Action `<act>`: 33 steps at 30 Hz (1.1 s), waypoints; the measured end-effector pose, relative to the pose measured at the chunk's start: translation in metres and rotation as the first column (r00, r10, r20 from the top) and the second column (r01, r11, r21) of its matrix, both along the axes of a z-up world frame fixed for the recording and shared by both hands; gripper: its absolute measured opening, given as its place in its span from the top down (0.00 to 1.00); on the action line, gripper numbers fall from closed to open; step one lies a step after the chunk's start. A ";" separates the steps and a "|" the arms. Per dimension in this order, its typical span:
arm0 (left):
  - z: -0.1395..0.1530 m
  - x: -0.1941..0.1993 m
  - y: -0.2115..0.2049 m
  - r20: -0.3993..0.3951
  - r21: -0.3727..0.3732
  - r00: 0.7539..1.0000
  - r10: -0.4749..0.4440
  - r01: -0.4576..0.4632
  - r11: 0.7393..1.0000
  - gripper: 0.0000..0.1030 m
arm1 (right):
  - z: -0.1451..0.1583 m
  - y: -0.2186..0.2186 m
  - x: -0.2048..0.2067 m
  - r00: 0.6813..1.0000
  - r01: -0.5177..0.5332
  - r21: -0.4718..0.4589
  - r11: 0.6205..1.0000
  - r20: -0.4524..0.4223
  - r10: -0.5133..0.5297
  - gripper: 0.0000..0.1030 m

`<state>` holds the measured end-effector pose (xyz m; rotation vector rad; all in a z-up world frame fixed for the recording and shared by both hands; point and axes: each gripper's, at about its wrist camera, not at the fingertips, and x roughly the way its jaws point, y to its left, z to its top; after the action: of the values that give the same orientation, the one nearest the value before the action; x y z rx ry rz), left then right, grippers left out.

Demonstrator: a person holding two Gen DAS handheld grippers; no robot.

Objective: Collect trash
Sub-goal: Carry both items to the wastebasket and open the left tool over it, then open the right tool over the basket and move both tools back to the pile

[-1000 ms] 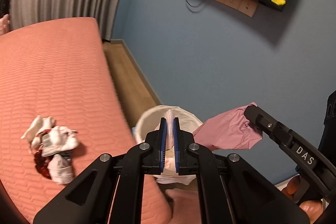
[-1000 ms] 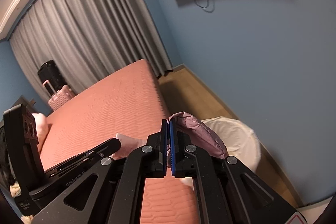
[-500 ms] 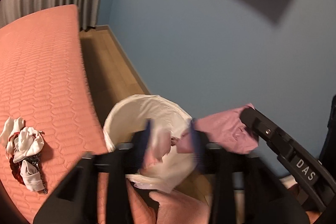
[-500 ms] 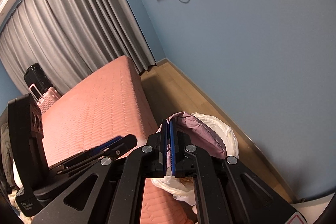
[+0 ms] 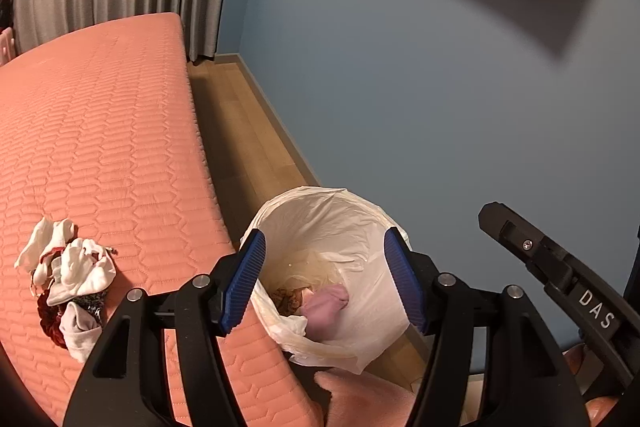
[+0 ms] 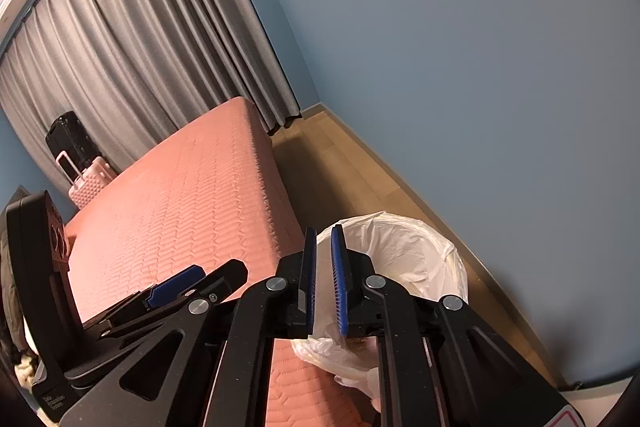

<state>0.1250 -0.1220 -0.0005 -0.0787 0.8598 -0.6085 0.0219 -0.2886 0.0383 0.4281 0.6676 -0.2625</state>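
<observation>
Left wrist view: left gripper (image 5: 324, 279), jaws wide apart and empty, above the lined bin (image 5: 320, 203); pink wad (image 5: 325, 311) lies inside the bin; crumpled white-and-red trash (image 5: 68, 279) sits on the bed (image 5: 100, 131).

Right wrist view: right gripper (image 6: 323, 279), jaws slightly parted, holding nothing, over the bin (image 6: 400, 239) beside the bed (image 6: 180, 195).

Bin liner (image 5: 340, 223) thin crinkly plastic, bed cover (image 5: 100, 131) matt quilted cloth, floor (image 5: 240, 131) smooth wood.
</observation>
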 end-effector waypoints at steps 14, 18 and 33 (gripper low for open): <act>0.000 -0.004 0.031 0.000 -0.015 0.998 0.066 -0.066 0.998 0.43 | -0.002 0.023 -0.003 0.999 -0.035 -0.012 0.999 -0.017 0.034 0.81; -0.001 -0.003 0.045 0.002 -0.016 0.996 0.088 -0.088 0.996 0.43 | -0.004 0.032 0.000 0.998 -0.052 -0.016 0.998 -0.028 0.052 0.81; -0.012 -0.013 0.113 0.025 0.025 0.973 0.228 -0.228 0.973 0.43 | -0.025 0.091 0.008 0.984 -0.157 -0.062 0.986 -0.095 0.151 0.77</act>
<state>0.1123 -0.0087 -0.0123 -0.1433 0.8243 -0.3809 0.0299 -0.1976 0.0134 0.2973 0.7732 -0.1583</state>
